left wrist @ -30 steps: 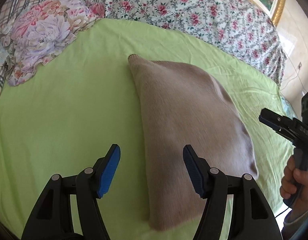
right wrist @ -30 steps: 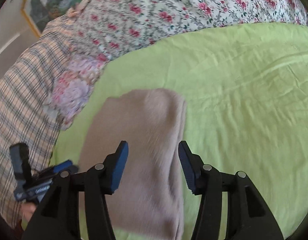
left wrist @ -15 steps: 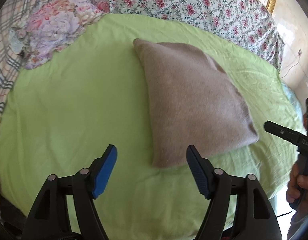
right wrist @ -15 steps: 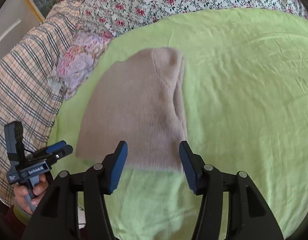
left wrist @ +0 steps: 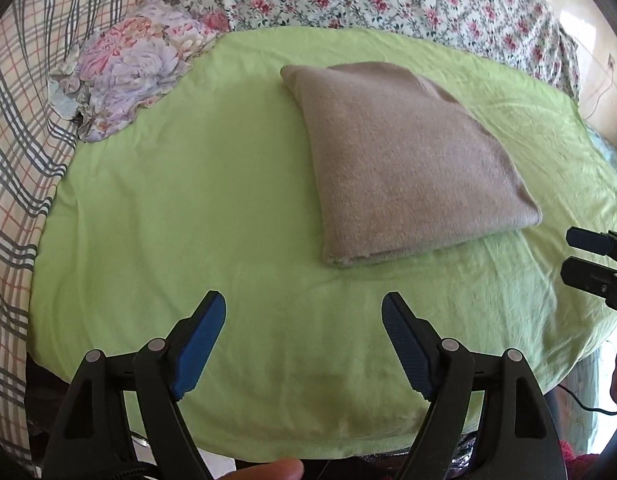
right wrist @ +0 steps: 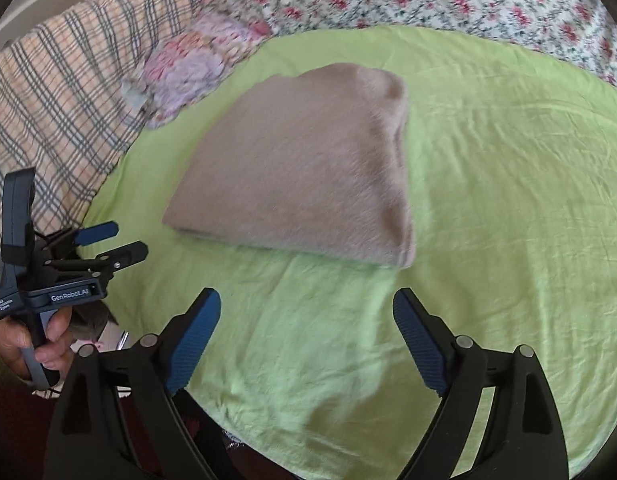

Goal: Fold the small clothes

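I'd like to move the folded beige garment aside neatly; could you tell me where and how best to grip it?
Grip the folded beige garment at its thick near edge, at both near corners, coming in low from the near side of the green sheet. The stacked layers end there and face both grippers, so pinching them together would probably keep the fold intact.

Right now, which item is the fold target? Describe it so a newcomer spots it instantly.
Find the lime-green sheet spread over the bed, bordered by floral and plaid bedding. On it lies a folded beige knit garment, a plain flat bundle. It is the only unpatterned tan piece there; the nearby floral pillow at the sheet's edge is purple and pink.
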The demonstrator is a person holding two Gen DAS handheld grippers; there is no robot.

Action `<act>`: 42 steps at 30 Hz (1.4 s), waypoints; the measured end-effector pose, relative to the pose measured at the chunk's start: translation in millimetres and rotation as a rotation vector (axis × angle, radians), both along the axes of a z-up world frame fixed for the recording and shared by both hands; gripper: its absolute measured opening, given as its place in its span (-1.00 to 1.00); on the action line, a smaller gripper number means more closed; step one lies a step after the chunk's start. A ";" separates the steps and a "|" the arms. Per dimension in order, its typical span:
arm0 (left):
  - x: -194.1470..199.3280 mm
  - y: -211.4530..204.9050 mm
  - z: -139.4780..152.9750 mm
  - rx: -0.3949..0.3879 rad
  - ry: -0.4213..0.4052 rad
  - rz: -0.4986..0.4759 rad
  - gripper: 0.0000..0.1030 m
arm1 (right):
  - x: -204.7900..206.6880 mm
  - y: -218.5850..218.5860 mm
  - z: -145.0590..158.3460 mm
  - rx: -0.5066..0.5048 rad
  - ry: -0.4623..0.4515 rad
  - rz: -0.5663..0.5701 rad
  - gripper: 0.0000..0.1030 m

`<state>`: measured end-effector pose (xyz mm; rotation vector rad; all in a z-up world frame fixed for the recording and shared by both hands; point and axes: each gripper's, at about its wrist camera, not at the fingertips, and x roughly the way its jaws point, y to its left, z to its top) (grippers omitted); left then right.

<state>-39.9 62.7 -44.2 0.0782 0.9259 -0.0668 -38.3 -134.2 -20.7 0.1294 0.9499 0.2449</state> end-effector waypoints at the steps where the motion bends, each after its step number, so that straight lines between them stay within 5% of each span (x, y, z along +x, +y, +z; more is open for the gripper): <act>1: 0.9 -0.3 0.4 0.002 -0.002 -0.003 0.57 | 2.3 1.4 -0.1 0.004 0.000 0.003 0.71; 30: 49.3 -18.5 24.8 0.109 -0.066 -0.025 0.66 | 56.6 8.8 11.8 -0.049 -0.021 0.043 0.92; 42: 75.8 -13.3 30.4 0.089 -0.064 -0.002 0.67 | 79.1 -1.2 15.8 -0.055 -0.022 0.017 0.94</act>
